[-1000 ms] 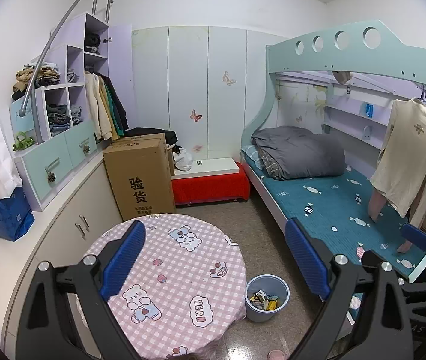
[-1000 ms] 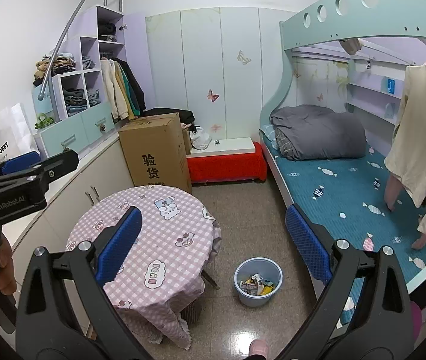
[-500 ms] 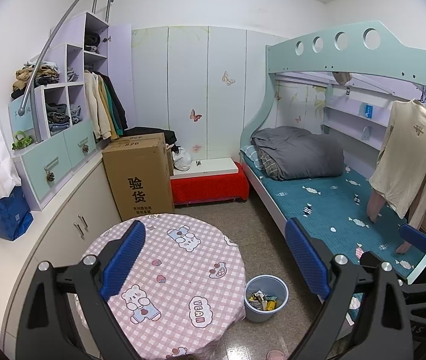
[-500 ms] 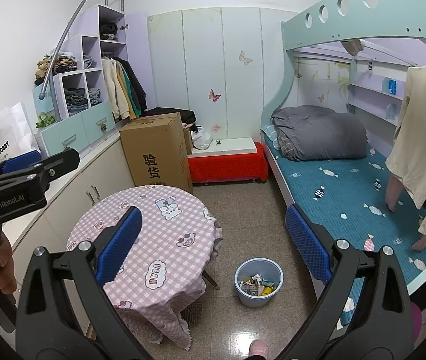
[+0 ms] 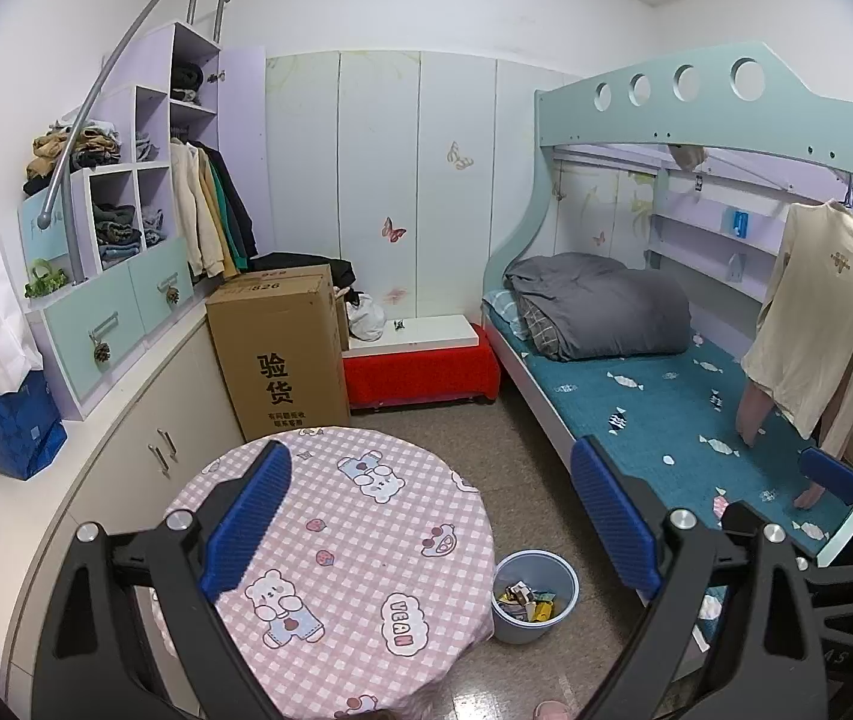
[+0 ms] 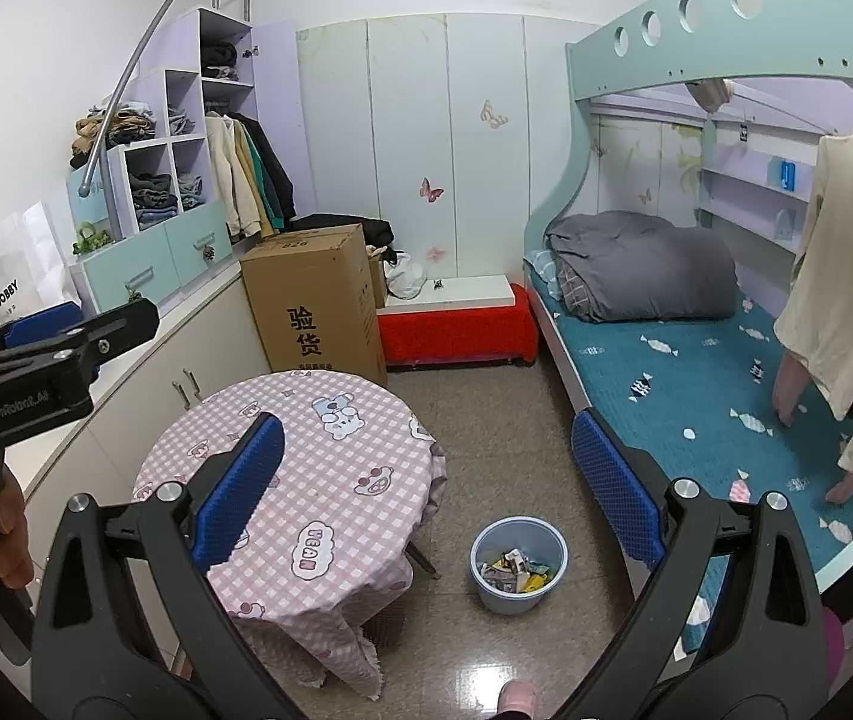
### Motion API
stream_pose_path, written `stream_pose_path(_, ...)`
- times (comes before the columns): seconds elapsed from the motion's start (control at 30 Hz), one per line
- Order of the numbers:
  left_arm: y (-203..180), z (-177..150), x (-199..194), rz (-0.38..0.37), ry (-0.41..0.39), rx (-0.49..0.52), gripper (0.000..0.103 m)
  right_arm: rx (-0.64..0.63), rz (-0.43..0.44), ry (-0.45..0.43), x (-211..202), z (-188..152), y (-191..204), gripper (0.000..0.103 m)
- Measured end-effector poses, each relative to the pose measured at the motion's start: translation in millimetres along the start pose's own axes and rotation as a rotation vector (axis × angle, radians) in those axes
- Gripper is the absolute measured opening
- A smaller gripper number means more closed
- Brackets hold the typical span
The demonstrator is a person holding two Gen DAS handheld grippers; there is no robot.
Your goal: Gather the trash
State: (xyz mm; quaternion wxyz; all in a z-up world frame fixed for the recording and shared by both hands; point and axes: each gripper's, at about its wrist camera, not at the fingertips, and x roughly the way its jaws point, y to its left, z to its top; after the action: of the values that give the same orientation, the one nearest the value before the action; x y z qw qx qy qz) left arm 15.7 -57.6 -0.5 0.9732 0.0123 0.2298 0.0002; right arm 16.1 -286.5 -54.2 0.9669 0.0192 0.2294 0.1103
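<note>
Floor bin (image 6: 518, 564) below spread right hand-held gripper (image 6: 426, 486)

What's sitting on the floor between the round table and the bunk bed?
A blue trash bin holding wrappers, on bare floor between the table and bed; clearest in the right wrist view.

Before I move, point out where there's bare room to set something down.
The round table top is bare across its checked cloth. Open floor lies between table, red bench and bed. The trash bin already holds wrappers. Both grippers are open, empty.
</note>
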Motion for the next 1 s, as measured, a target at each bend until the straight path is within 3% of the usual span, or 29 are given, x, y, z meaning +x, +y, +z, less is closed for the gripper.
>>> stream_pose_path(1.0, -3, -9, 12, -0.025, 0.022, 0.008, 0.092, 0.013, -0.022, 0.018, 5, -1, 3, 0.095)
